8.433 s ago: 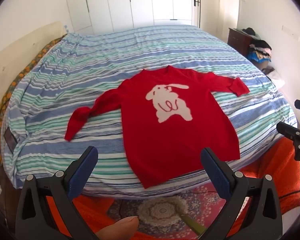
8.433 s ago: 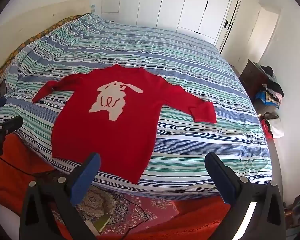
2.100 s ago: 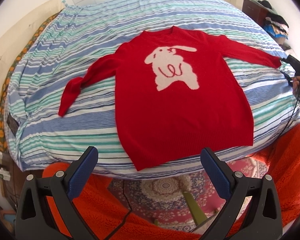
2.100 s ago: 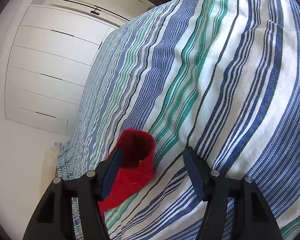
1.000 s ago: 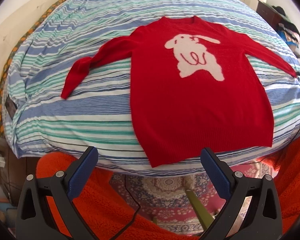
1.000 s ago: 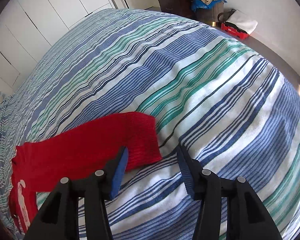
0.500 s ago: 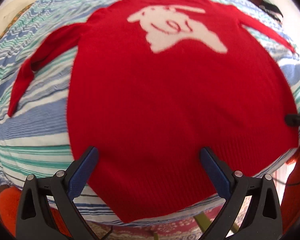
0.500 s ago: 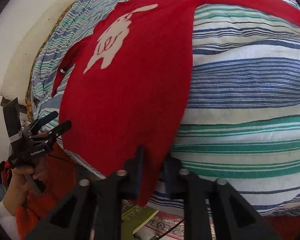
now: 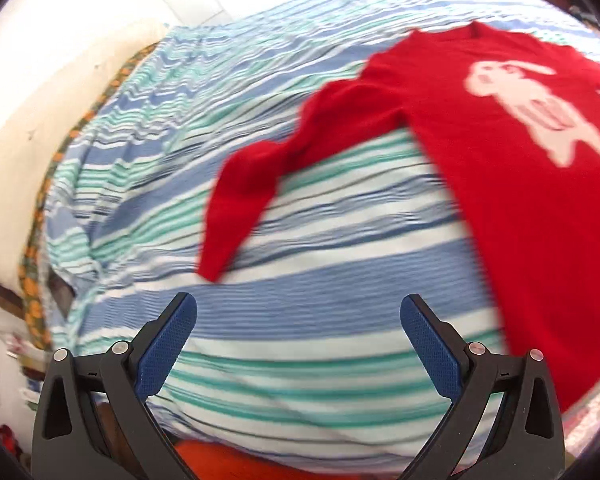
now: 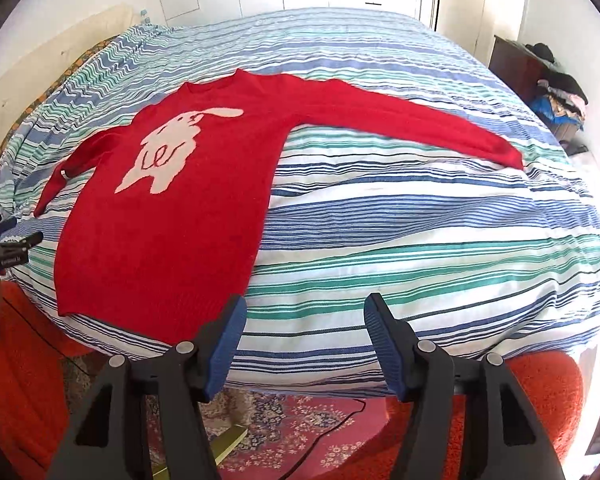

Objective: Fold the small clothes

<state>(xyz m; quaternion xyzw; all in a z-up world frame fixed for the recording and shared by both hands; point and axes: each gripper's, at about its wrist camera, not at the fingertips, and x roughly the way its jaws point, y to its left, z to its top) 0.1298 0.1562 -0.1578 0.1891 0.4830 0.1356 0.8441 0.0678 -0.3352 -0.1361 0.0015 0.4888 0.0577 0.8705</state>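
on the striped bed (image 10: 420,240) the red sweater (image 10: 172,216) lies flat, sleeves spread. right gripper (image 10: 302,332) hangs off the bed's near edge, jaws opening, nothing between. left gripper (image 9: 298,332) gapes wide, empty, near the sleeve cuff (image 9: 220,248).

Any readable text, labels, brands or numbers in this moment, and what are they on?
White print on the left tool's black body, at the right wrist view's left edge: too small and blurred to read.
Red sweater: a white animal figure with red squiggles, no lettering.
Striped bedcover: no text visible.
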